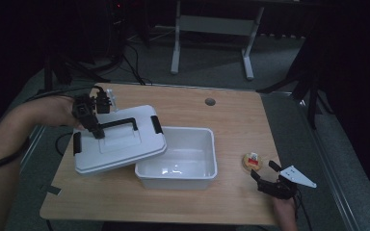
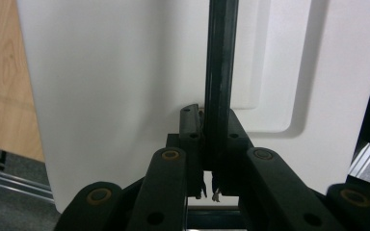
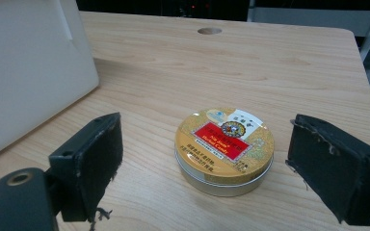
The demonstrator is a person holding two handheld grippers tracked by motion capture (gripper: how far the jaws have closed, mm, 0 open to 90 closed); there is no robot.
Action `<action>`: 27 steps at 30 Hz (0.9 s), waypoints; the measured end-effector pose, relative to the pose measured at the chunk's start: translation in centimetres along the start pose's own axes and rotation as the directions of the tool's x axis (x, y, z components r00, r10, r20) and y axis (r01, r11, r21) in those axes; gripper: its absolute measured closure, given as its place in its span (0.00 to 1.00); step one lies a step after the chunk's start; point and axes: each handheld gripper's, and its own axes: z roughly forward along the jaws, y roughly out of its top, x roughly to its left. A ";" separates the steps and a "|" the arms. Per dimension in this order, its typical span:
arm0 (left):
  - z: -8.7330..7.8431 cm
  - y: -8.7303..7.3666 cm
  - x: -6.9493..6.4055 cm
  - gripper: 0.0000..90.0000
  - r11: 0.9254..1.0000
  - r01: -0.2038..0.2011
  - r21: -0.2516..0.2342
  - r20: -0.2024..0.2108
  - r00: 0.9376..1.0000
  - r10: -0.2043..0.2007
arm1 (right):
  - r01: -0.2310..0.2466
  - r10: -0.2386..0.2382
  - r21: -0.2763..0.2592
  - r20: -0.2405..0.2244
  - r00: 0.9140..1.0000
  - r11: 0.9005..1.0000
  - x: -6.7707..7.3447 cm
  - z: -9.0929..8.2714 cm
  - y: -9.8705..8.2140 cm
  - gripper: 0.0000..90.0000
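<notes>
My left gripper (image 1: 98,132) is clamped on the black handle (image 1: 119,123) of the white lid (image 1: 118,139), held tilted over the open white bin (image 1: 178,163). My right gripper (image 3: 207,168) stands wide, jaws flanking the round tin (image 3: 224,149) on the surface (image 3: 183,72).

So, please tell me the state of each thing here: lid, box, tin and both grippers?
lid: off the box, held by its black handle, overlapping the box's left rim
box: open, empty
tin: closed, flat on the table
left gripper: shut on the lid's handle
right gripper: open, just short of the tin
</notes>
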 end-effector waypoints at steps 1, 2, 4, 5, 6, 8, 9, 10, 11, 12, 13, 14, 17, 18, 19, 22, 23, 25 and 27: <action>0.0 0.0 0.0 0.93 1.000 0.000 0.000 0.000 1.000 0.000 | 0.000 0.000 0.000 0.000 1.000 1.000 0.0 0.0 0.0 0.13; 0.0 -0.4 0.1 0.93 1.000 0.011 0.000 0.006 1.000 -0.011 | 0.000 0.000 0.000 0.000 1.000 1.000 0.0 0.0 0.0 0.13; 0.1 -1.3 0.2 0.93 1.000 0.029 0.003 -0.002 1.000 -0.029 | -0.001 0.001 0.002 0.000 1.000 1.000 0.0 0.0 0.0 0.13; 0.1 -1.8 0.3 0.93 0.999 0.037 0.004 0.002 0.999 -0.037 | 0.000 0.000 0.002 -0.001 1.000 1.000 0.0 0.0 0.0 0.13; 0.2 -2.3 0.4 0.93 0.999 0.047 0.003 -0.001 0.999 -0.047 | 0.000 0.000 0.003 0.000 1.000 1.000 0.0 0.0 0.0 0.13; 0.4 -3.3 0.6 0.93 0.997 0.072 -0.002 0.003 0.997 -0.072 | 0.000 0.000 0.002 0.000 1.000 1.000 0.0 0.0 0.0 0.13; 0.5 -3.8 0.8 0.93 0.997 0.082 -0.007 0.001 0.997 -0.082 | 0.000 0.000 0.002 0.000 1.000 1.000 0.0 0.0 0.0 0.13; 0.6 -4.2 0.9 0.93 0.995 0.098 -0.010 0.005 0.995 -0.097 | -0.003 0.003 0.003 0.000 1.000 1.000 0.0 0.0 0.0 0.13; 0.7 -4.7 1.0 0.93 0.995 0.102 -0.008 0.004 0.995 -0.102 | -0.003 0.003 0.003 0.000 1.000 1.000 0.0 0.0 0.0 0.13; 0.9 -5.1 1.1 0.93 0.993 0.116 -0.007 0.000 0.993 -0.116 | -0.004 0.004 0.003 0.001 1.000 1.000 0.0 0.0 0.0 0.13; 1.0 -5.5 1.2 0.93 0.992 0.129 -0.001 0.000 0.992 -0.129 | -0.004 0.004 0.004 0.002 1.000 1.000 0.0 0.0 0.0 0.13; 1.2 -5.8 1.4 0.93 0.991 0.133 0.004 0.003 0.991 -0.133 | -0.004 0.004 0.005 0.002 1.000 1.000 0.0 0.0 0.0 0.13; 1.7 -7.0 1.7 0.93 0.986 0.163 0.014 -0.002 0.987 -0.163 | -0.001 0.001 0.007 0.004 1.000 1.000 0.0 0.0 0.0 0.13; 1.7 -7.3 1.8 0.93 0.985 0.171 0.016 -0.006 0.985 -0.171 | -0.001 0.001 0.008 0.005 1.000 1.000 0.0 0.0 0.0 0.13; 1.9 -7.7 1.9 0.93 0.983 0.182 0.016 -0.001 0.983 -0.182 | -0.001 0.001 0.008 0.005 1.000 1.000 0.0 0.0 0.0 0.13; 2.6 -8.8 2.3 0.93 0.979 0.205 0.010 0.005 0.979 -0.205 | -0.001 0.001 0.009 0.005 1.000 1.000 0.0 0.1 0.0 0.13; 3.0 -9.2 2.5 0.93 0.976 0.219 0.010 0.005 0.976 -0.219 | -0.001 0.001 0.010 0.005 1.000 1.000 0.0 0.1 0.0 0.13; 3.5 -9.7 2.7 0.93 0.973 0.230 0.015 0.007 0.973 -0.230 | -0.001 0.001 0.010 0.005 1.000 1.000 0.0 0.1 0.0 0.13; 4.3 -10.0 3.0 0.93 0.970 0.244 0.020 0.014 0.970 -0.244 | -0.002 0.002 0.011 0.005 1.000 1.000 0.0 0.1 0.0 0.13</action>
